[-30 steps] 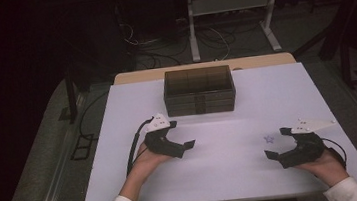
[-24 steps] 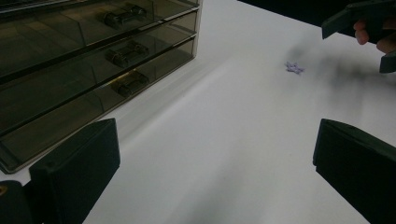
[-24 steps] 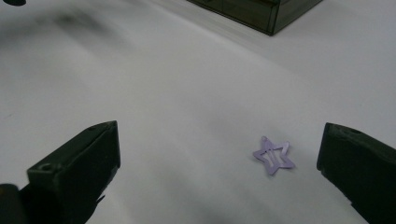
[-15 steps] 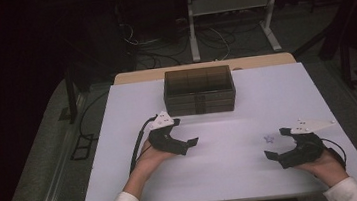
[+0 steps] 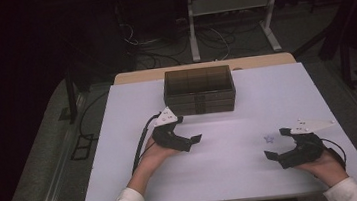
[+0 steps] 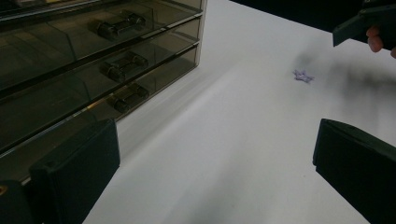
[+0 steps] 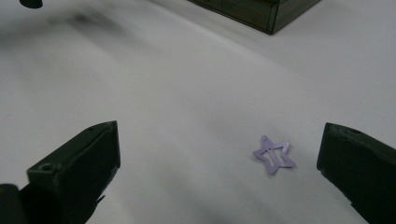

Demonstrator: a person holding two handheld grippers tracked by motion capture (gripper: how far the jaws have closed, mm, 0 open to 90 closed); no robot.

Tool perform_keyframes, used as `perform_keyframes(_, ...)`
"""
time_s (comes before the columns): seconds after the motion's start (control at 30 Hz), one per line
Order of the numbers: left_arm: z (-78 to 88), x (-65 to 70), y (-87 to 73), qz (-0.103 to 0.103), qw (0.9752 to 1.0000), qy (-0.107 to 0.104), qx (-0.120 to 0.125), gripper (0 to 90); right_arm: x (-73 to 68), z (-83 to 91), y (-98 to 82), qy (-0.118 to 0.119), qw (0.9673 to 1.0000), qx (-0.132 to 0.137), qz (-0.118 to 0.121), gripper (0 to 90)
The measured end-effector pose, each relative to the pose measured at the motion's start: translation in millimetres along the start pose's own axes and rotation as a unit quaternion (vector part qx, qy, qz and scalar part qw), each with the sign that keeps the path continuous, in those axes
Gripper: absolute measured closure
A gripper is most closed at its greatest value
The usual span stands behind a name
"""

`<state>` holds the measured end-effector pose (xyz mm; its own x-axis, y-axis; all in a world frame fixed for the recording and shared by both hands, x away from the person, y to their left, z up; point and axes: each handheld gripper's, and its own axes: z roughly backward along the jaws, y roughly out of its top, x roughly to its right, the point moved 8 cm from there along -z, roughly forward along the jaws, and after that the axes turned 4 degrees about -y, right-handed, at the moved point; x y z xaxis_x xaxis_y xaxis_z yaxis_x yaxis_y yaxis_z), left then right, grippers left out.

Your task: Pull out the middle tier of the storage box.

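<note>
Star hair clip [image 7: 274,157] flat on white table [image 5: 234,175], between spread jaws of right tool [image 5: 277,144], nearer the right-hand jaw, untouched

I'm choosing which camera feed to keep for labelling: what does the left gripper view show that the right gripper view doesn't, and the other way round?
The left gripper view alone shows the drawer fronts of the smoked drawer box, three stacked with dark handles, plus the right gripper's jaw tip and a fingertip far off. The right gripper view alone shows the purple star hair clip close enough to make out its clasp, lying flat between the right gripper jaws. Both share the white table, the clip, the box and open jaws.
</note>
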<state>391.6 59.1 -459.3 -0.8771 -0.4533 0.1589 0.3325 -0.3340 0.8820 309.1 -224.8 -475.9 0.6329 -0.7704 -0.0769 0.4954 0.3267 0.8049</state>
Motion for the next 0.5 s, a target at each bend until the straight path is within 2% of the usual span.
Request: perform_keyframes(0.5, -10.7, -5.7, 4.6, -0.001, 1.0, 0.005, 0.006, 2.2, -0.3, -1.4, -1.1, 0.001, 1.0, -0.002, 0.0, 0.0)
